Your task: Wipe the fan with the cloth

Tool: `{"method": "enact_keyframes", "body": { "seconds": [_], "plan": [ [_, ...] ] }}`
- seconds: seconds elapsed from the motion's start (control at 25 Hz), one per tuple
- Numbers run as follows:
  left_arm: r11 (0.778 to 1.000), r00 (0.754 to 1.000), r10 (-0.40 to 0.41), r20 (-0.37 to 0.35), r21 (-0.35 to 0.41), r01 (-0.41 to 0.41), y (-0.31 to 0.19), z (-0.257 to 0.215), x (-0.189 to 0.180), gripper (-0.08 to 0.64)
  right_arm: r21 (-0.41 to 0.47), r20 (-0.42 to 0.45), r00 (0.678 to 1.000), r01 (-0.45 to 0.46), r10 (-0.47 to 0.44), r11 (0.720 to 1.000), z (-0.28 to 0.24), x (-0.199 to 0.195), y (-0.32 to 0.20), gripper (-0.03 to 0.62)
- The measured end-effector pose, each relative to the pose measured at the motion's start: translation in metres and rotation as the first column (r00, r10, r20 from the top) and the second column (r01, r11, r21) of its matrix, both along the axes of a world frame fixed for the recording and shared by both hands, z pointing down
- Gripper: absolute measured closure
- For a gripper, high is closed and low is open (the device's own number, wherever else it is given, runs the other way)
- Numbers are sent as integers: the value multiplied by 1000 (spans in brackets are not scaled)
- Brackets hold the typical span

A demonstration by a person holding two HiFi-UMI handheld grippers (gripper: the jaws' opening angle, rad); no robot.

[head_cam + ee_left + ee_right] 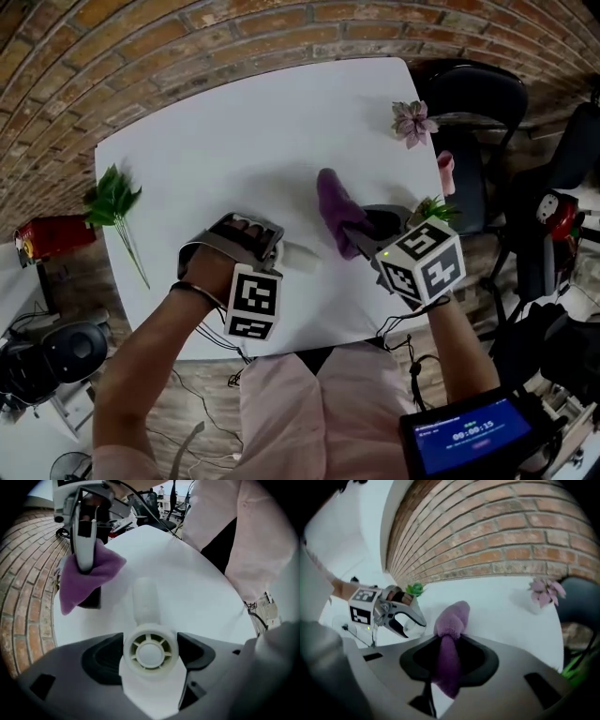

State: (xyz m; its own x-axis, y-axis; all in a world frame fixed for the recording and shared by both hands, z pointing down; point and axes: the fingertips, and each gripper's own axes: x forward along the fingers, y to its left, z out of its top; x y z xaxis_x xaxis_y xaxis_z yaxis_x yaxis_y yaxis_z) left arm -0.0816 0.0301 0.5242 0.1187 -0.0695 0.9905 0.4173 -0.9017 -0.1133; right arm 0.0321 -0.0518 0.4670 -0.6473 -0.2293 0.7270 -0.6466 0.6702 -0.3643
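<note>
Left gripper view: fan [150,651] is clamped at its round head by the left gripper [265,246]; the cloth [452,618] is pinched in the right gripper [450,640].
The fan is held low over the table [216,141], toward 6 o'clock, with the cloth near at its 2 o'clock, apart. The fan is judged light, rigid, smooth white plastic, its ribbed grille delicate; best gripped at head or handle. The cloth is purple, fleecy, limp.

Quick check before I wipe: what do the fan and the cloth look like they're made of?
The fan looks like moulded plastic, off-white and matte: smooth body, rigid one-piece grille ribs. The cloth is probably microfibre or fleece, purple: fuzzy nap, soft rounded folds where it bunches.
</note>
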Motion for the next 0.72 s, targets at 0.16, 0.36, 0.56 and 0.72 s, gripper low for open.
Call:
{"method": "enact_keyframes", "body": {
  "seconds": [0.16, 0.36, 0.56, 0.72],
  "plan": [
    [1000, 1000, -8, -16, 12, 8, 0, 0, 2, 197, 90, -187, 942, 300, -280, 950, 10, -26, 12, 497],
    [1000, 1000, 1, -23, 9, 0, -1, 1, 3, 196, 77, -306, 804, 555, -510, 828, 28, -57, 33, 497],
    [1000, 998, -17, -55, -8, 16, -2, 1, 3, 193, 71, -339, 657, 731, -673, 678, 35, -73, 44, 497],
    [1000, 999, -12, -51, -7, 12, -2, 2, 3, 193, 108, -400, 396, 916, -826, 387, 35, -79, 55, 499]
  ]
}}
